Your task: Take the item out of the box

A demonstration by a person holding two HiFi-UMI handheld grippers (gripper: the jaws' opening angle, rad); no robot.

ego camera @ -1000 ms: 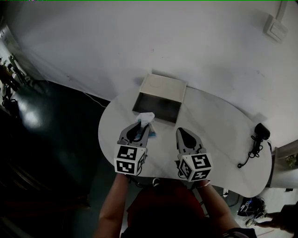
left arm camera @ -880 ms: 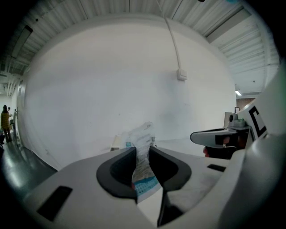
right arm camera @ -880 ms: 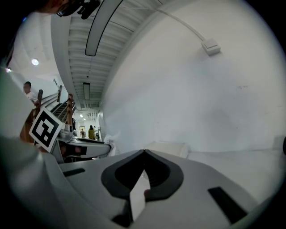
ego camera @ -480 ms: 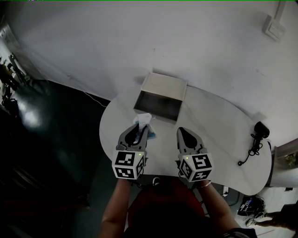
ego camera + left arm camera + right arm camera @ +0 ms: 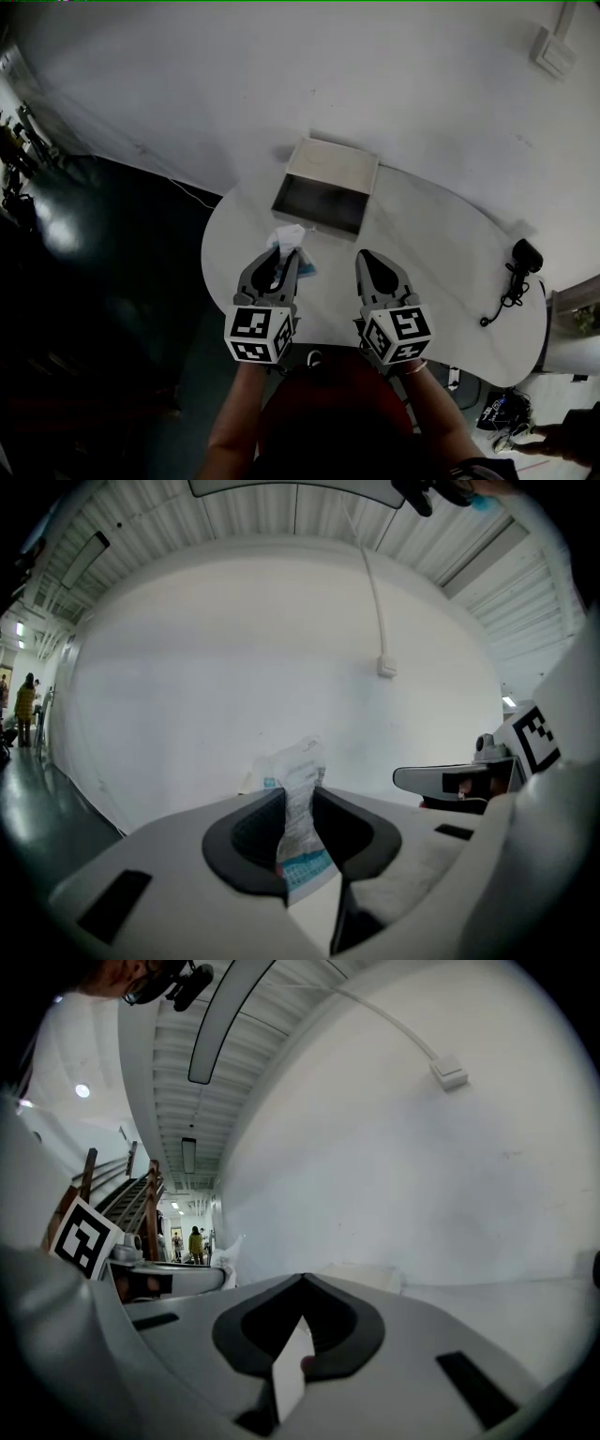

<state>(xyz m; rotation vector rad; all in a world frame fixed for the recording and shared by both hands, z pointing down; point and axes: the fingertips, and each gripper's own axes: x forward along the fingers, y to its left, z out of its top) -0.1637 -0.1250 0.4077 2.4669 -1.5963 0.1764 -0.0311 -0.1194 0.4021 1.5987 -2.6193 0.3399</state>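
Our left gripper (image 5: 284,255), clamping a crumpled white-and-blue plastic packet (image 5: 302,771), has drawn slightly back from the open white cardboard box (image 5: 333,164). We judge the item out; our right gripper (image 5: 375,262) sits closed, empty

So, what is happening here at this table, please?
A person holds tongs in each hand over a white table. The left tongs grip a crumpled white packet with blue print, just in front of the open box, so the item is already out. The right tongs are shut on nothing, beside the left ones.
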